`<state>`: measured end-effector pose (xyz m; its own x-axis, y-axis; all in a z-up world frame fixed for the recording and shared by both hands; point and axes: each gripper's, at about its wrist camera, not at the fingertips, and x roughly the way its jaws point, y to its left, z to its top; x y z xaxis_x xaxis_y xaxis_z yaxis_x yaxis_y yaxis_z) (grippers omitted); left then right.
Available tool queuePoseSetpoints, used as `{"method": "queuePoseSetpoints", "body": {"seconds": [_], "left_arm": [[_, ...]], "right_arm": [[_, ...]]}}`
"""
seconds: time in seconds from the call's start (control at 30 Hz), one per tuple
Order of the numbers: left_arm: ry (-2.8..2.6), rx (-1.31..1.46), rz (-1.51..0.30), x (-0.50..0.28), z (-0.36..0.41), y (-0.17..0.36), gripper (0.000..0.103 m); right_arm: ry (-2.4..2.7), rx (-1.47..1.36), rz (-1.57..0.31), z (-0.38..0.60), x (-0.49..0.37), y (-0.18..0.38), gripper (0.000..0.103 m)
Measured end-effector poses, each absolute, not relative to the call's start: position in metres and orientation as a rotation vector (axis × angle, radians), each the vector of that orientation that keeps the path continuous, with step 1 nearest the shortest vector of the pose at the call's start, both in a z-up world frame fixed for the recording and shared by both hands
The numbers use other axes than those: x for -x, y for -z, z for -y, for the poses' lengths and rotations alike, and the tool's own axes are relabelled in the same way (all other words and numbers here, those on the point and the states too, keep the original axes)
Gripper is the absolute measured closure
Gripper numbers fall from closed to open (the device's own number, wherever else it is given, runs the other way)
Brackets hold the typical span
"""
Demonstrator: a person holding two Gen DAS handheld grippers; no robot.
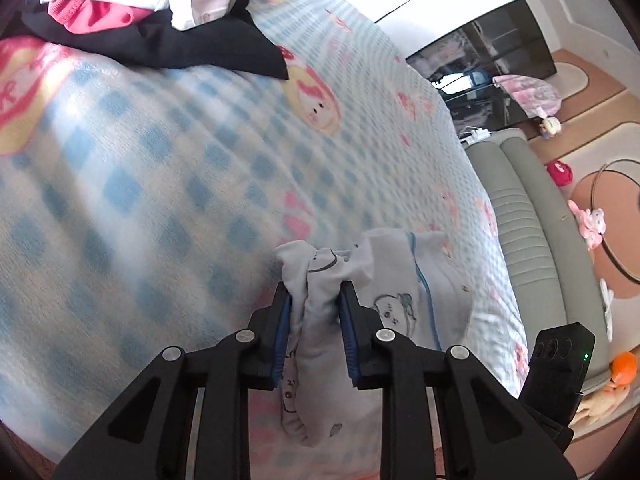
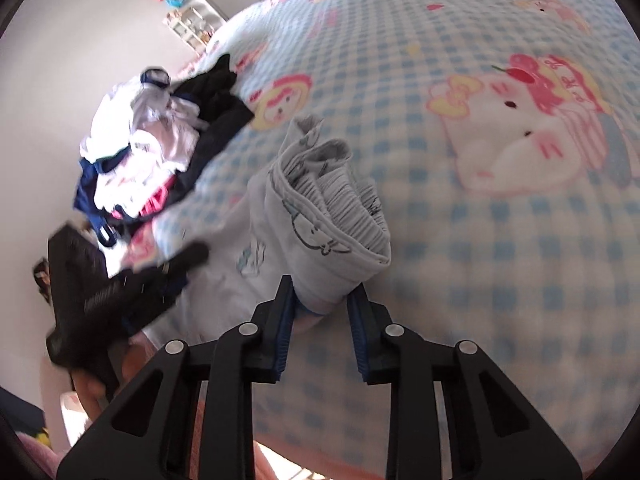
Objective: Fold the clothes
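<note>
Garment: pale printed garment [image 1: 320,320], light grey-white with little cartoon drawings and a blue-trimmed edge, bunched up and lifted off the bed [image 1: 160,180] near its front edge, strung between the two tools.
Left hand-held gripper: left hand-held gripper [image 1: 316,304] is clenched on a gathered fold of that garment, cloth pinched between the blue pads and spilling out above and below them; in the right wrist view it shows as a blurred black shape [image 2: 120,280] to the left of the cloth.
Right hand-held gripper: right hand-held gripper [image 2: 322,300] is grasping the other end of the same garment [image 2: 320,208], where a ribbed, elastic-looking band is crumpled into pleats just above the fingertips.
Bed cover: blue-and-white checked blanket with pink cartoon cat figures, and there's plenty of bare blanket beyond the garment.
Pile: heap of unfolded clothes [image 1: 160,12], white, pink and black pieces, sits at the far side of the bed, well apart from the held garment; same heap [image 2: 152,160] shows in the right wrist view.
Sharpness: both views are motion-blurred, so the fine print is hard to read.
Room: grey padded bench [image 1: 532,232] runs along the foot of the bed, soft toys on the floor beyond it.
</note>
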<state>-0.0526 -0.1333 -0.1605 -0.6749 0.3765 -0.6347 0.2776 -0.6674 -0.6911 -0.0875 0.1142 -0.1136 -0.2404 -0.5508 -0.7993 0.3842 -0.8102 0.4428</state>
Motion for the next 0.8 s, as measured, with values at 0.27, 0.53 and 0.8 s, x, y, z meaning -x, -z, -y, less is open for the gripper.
{"method": "queuePoseSetpoints", "body": {"seconds": [0.27, 0.53, 0.8], "left_arm": [[-2.563, 1.276, 1.165, 0.043, 0.123, 0.165, 0.049], [-2.581, 1.321, 1.231, 0.037, 0.138, 0.175, 0.076], [-2.390, 1.218, 1.330, 0.026, 0.145, 0.182, 0.052]], "right_arm": [[2.193, -1.332, 0.152, -0.133, 0.099, 0.092, 0.050], [2.194, -1.374, 0.031, -0.101, 0.135, 0.103, 0.056], [2.154, -1.337, 0.109, -0.116, 0.145, 0.094, 0.054]]}}
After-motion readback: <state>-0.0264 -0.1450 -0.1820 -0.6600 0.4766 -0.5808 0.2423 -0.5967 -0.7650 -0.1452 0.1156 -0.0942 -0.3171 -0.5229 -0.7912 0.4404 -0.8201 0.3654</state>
